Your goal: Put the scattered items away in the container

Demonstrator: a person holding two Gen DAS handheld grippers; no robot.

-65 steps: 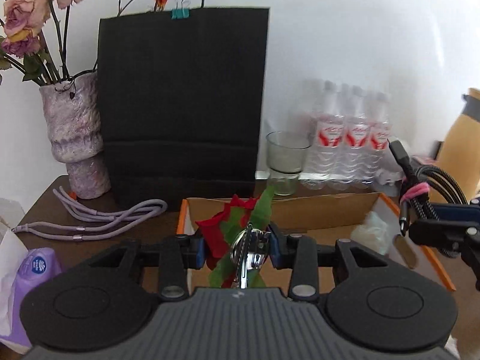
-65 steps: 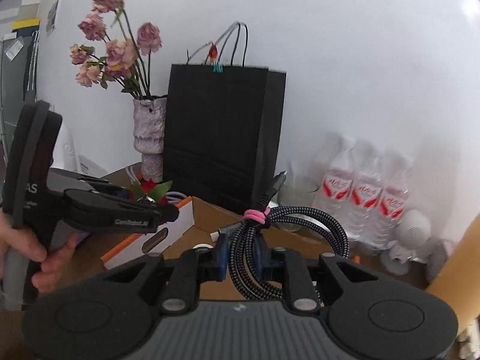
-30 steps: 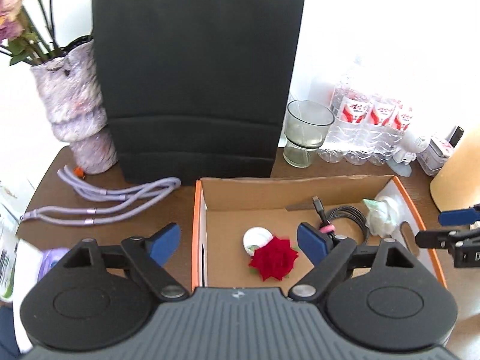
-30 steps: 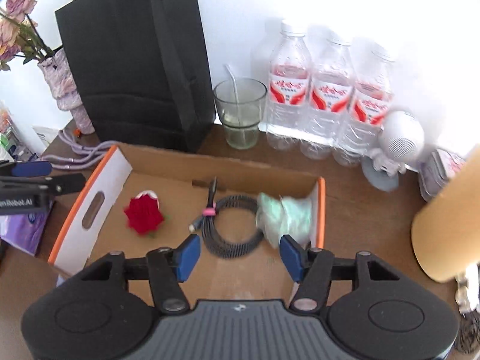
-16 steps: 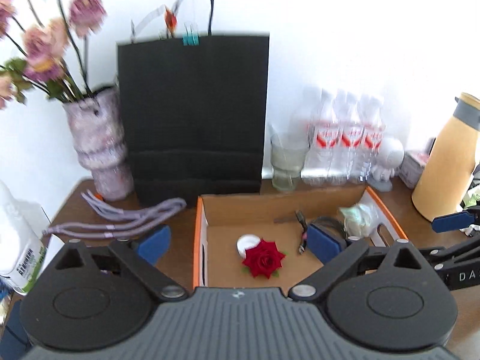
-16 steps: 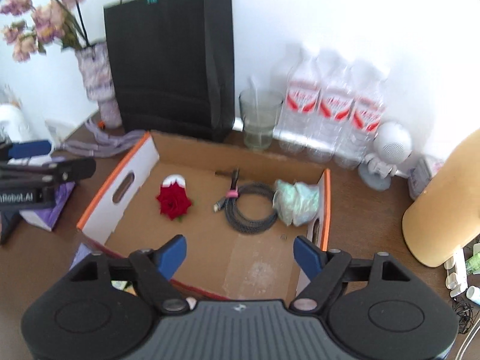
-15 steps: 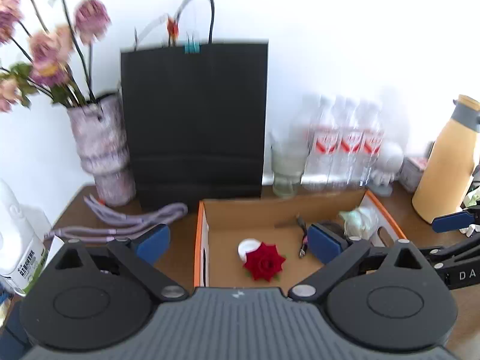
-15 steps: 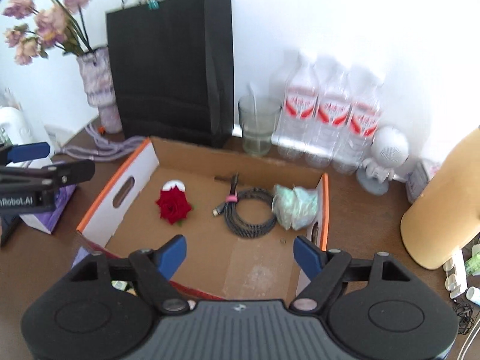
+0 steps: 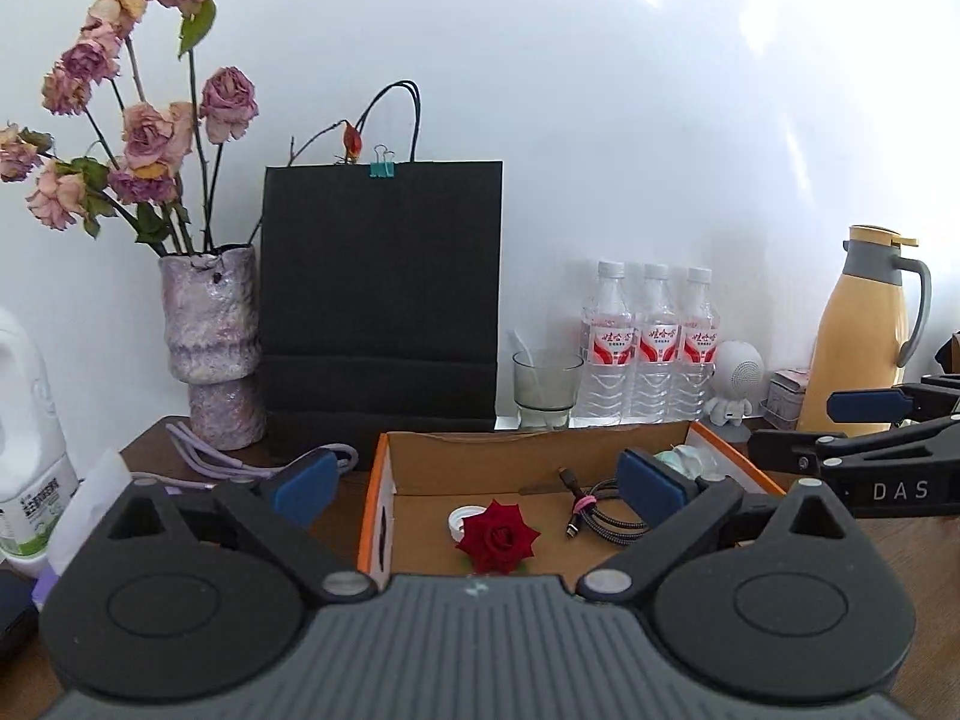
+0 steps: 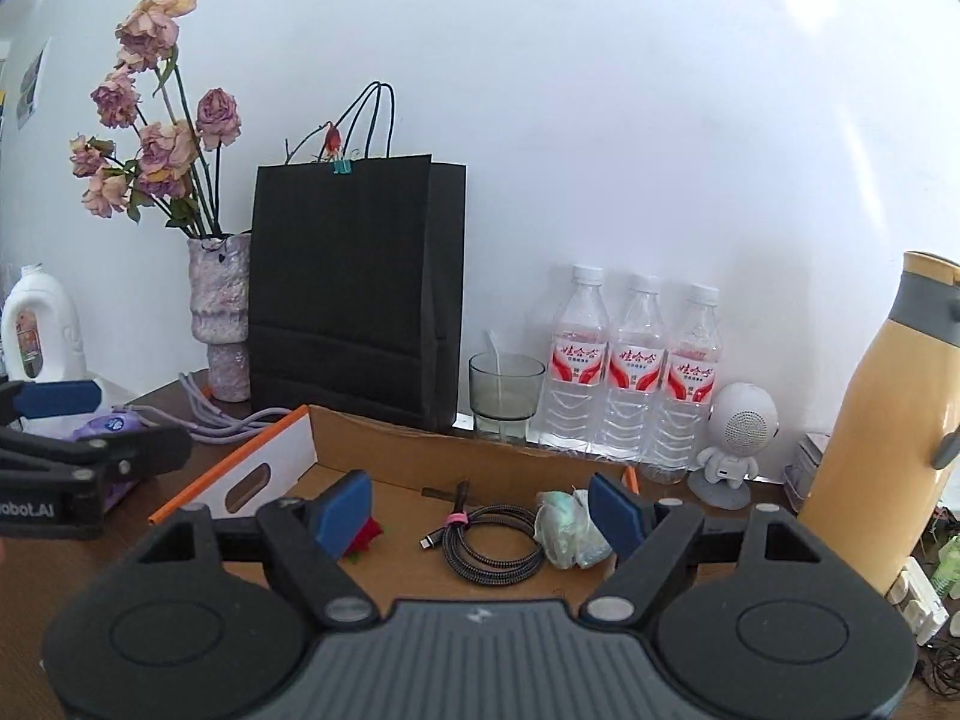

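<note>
White wall behind, dark wood counter (image 9: pixel 150 438) below it. Biggest thing on it: black paper bag (image 9: pixel 381 306) upright at the back, w/ a teal clip on its top edge. Left of the bag, a mottled vase (image 9: pixel 213 342) of dried roses; far right, a yellow thermos jug (image 9: pixel 858 330).

Front centre sits your container, the cardboard box (image 10: pixel 384 444) w/ orange rims, open top. Behind it: three water bottles (image 10: pixel 633 372) in a row, a glass (image 10: pixel 506 390) just left of them, a small white robot figure (image 10: pixel 735 444) to their right. Lilac cord (image 9: pixel 240 465) lies on the counter left of the box.

Inside the box: coiled braided cable (image 10: pixel 489 537) w/ a pink tie near the middle, pale green wad (image 10: pixel 567 519) touching its right side, red rose (image 9: pixel 498 537) toward the left, white cap (image 9: pixel 461 521) just behind the rose.

Your left hand-held gripper (image 9: pixel 474 483) has just been opening, pads wide apart, nothing between them. Your right hand-held gripper (image 10: pixel 480 507) also spread, holding nothing; both hover near the box's front edge.
</note>
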